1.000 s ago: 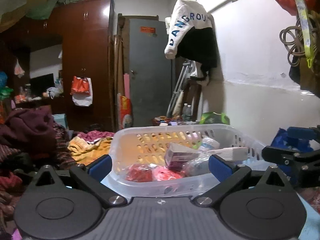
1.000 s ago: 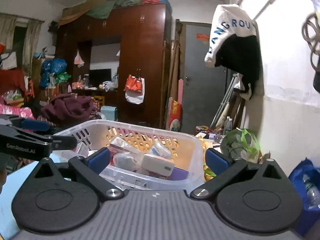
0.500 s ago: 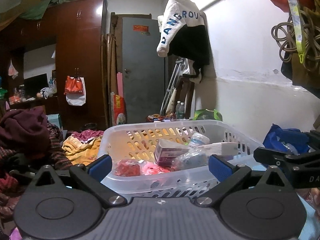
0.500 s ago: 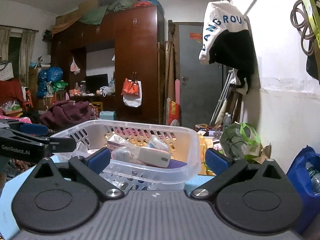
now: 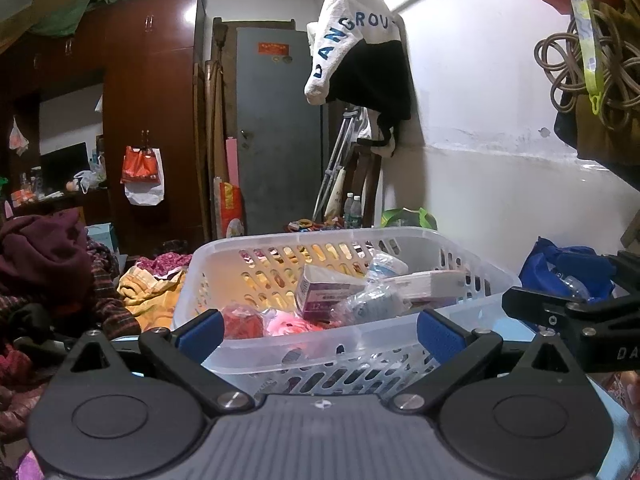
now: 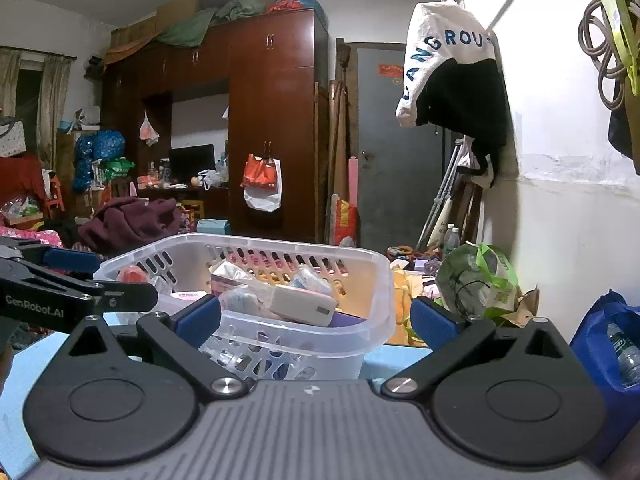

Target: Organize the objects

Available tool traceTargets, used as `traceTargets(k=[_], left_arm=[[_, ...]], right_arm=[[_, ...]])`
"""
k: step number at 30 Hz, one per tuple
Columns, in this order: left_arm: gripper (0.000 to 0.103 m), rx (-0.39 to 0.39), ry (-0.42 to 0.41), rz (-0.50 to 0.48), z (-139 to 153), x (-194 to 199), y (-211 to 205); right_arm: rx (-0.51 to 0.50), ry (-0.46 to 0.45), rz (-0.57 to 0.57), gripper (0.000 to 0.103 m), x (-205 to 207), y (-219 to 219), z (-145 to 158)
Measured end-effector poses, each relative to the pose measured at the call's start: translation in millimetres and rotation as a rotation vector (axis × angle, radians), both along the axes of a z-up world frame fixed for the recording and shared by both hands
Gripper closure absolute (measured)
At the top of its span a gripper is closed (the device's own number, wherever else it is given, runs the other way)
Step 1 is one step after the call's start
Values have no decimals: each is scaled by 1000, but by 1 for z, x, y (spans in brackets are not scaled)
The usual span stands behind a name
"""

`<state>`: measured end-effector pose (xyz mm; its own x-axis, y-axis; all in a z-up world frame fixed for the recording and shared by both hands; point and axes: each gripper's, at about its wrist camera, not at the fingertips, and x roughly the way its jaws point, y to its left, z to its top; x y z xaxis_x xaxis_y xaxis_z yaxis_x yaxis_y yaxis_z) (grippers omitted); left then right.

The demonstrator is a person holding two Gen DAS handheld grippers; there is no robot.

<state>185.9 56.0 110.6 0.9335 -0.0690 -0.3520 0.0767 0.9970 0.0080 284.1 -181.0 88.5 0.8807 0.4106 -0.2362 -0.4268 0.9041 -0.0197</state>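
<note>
A white perforated plastic basket [image 5: 360, 340] stands on a light blue table, right in front of both grippers. It also shows in the right wrist view [image 6: 372, 276]. It holds a purple box [image 5: 320, 296], red and pink wrapped items [image 5: 244, 322], a white flat device [image 6: 304, 308] and clear packets. My left gripper [image 5: 320, 330] is open and empty at the basket's near wall. My right gripper [image 6: 316, 320] is open and empty at the basket's near right corner. The right gripper's arm shows in the left wrist view [image 5: 572, 316].
A white wall [image 5: 500, 184] runs along the right. A blue bag with bottles [image 6: 612, 344] and a green bag [image 6: 476, 280] sit to the right. Piled clothes [image 5: 44, 264] lie left. A brown wardrobe [image 6: 272, 132] and grey door [image 5: 276, 132] stand behind.
Both grippers have dropped lower and the views have tilted up, so the basket rim now sits higher against the room. Both grippers stay open.
</note>
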Motion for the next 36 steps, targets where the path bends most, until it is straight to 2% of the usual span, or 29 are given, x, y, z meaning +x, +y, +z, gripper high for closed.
traceTargets(k=[17,36], left_arm=[[0,10,-2,6,-5,-1,-5],[0,-14,-18,9,-4,-4,-3]], right_arm=[[4,6,5,0,0,0,-2],[24,15,-8,0,2,-6,-5]])
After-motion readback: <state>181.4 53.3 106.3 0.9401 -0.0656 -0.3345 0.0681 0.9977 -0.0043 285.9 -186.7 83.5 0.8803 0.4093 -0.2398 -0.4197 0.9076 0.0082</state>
